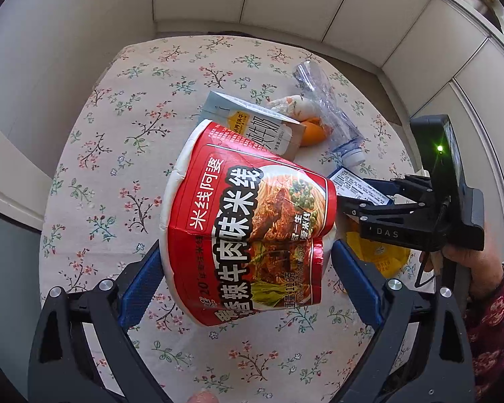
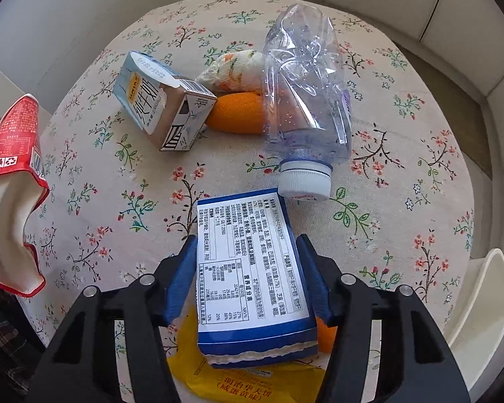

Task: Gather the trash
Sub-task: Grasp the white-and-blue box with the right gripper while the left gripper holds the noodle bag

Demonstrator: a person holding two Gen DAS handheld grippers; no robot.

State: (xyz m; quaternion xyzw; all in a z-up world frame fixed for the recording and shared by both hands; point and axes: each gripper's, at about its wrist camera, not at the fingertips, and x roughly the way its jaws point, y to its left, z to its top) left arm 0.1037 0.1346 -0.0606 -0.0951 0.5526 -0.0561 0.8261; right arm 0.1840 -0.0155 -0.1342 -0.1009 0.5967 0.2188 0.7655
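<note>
Both tongs loaded over the counter [image 2: 420,174]!
Left tongs [image 1: 247,268] clamped the crushed red noodle cup [image 1: 248,225]; right tongs [image 2: 248,278] gripped the blue-white printed carton [image 2: 252,268].

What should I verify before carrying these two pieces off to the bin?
1. Left gripper shut on the noodle cup: ok, cup crushed between both pads.
2. Right gripper shut on the blue box: ok.
3. Box clear of the yellow wrapper below it: cannot tell.
4. Box clear of the plastic bottle: not ok, bottle cap sits right at the box's far corner.
5. Remaining trash noted: ok, milk carton, bottle, wrapper still on the table.
6. Bin location: cannot tell, none in view.
</note>
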